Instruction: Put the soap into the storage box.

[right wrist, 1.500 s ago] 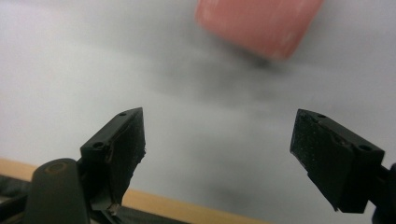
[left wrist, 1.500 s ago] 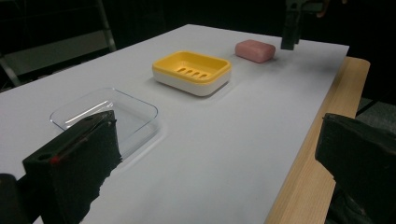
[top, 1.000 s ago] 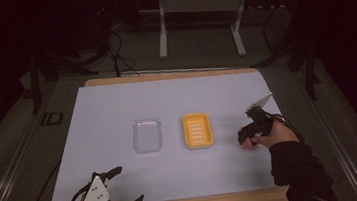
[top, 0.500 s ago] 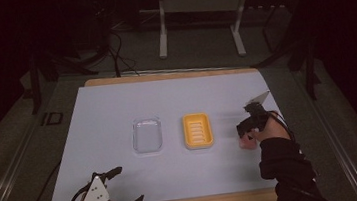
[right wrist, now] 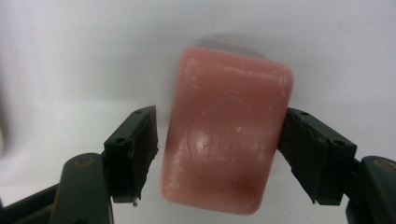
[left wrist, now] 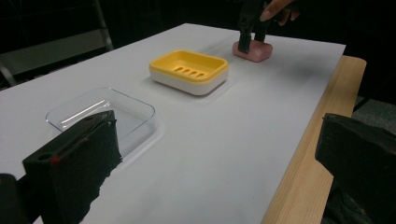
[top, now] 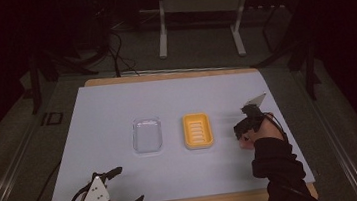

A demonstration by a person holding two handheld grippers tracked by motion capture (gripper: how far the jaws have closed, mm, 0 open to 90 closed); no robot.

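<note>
A pink soap bar (right wrist: 226, 130) lies flat on the white table cover, right of the yellow soap dish (top: 198, 131). My right gripper (right wrist: 218, 114) stands over the bar with a jaw on each side; the right jaw touches it and a narrow gap shows at the left jaw, so it is open. From the left gripper view, the right gripper (left wrist: 250, 42) points down onto the soap bar (left wrist: 254, 50). My left gripper (top: 129, 186) rests open near the table's front left edge, nothing between its jaws.
A clear plastic tray (top: 147, 135) sits left of the soap dish in the middle of the table. A wooden strip (left wrist: 308, 154) edges the white cover at the front. Metal stand legs (top: 162, 32) rise beyond the far edge.
My right gripper has shifted slightly left toward the soap dish and settled over the soap bar. The left gripper has stayed put.
</note>
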